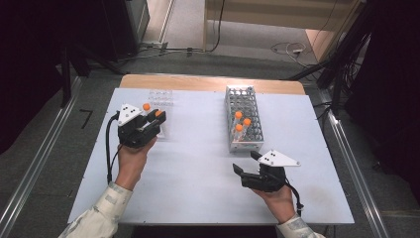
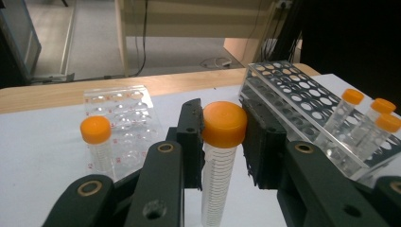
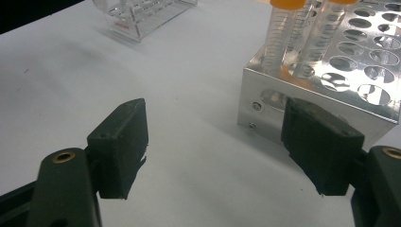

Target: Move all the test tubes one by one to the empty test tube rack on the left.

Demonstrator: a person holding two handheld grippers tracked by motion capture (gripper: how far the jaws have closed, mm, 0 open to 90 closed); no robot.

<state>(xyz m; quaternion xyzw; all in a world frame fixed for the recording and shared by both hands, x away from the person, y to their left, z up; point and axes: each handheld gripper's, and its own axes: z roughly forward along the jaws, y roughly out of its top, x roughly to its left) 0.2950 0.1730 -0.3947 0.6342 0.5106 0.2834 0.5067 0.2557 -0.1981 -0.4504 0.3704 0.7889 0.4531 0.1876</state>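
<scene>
My left gripper (image 1: 159,118) is shut on a clear graduated tube with an orange cap (image 2: 224,124), gripped just under the cap and lifted off the white table (image 1: 198,163). A second orange-capped tube (image 2: 97,142) stands in the clear plastic rack (image 2: 118,111) just behind it. To the right, the metal rack (image 1: 242,119) holds three orange-capped tubes (image 1: 239,121) near its front end. My right gripper (image 1: 246,162) hovers open in front of that rack's near corner (image 3: 265,94), with nothing between its pads (image 3: 120,142).
The metal rack has several free holes (image 2: 302,90) toward its far end. A wooden strip (image 1: 213,83) borders the table's far edge. Cables (image 1: 289,48) lie on the floor beyond it, and metal rails (image 1: 354,173) run along both sides.
</scene>
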